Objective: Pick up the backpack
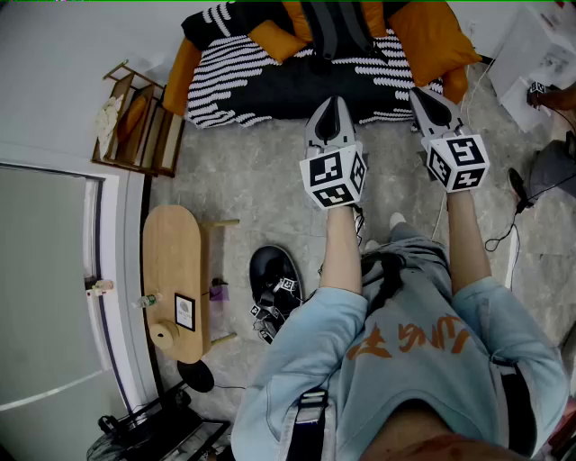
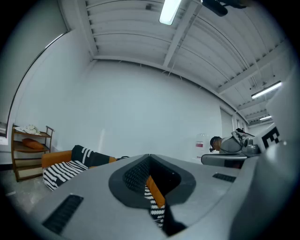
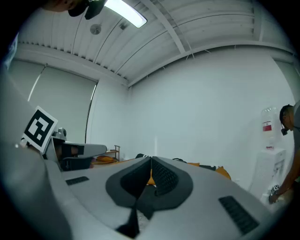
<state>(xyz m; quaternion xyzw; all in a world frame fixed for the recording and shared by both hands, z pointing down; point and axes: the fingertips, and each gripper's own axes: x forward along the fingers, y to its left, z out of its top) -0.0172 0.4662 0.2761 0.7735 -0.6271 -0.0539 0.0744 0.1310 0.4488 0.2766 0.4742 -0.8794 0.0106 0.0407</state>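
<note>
The person holds both grippers level, pointing toward a low bed point(image 1: 270, 76). The left gripper point(image 1: 330, 103) has its jaws pressed together with nothing between them, and the right gripper point(image 1: 422, 94) is the same. The backpack point(image 1: 335, 27) lies at the bed's far edge, between orange cushions point(image 1: 432, 36), apart from both grippers.

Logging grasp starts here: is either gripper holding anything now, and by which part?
Nothing is held. The left gripper and right gripper both have their jaws shut together and empty; the backpack lies untouched on the striped bedding ahead.
</note>
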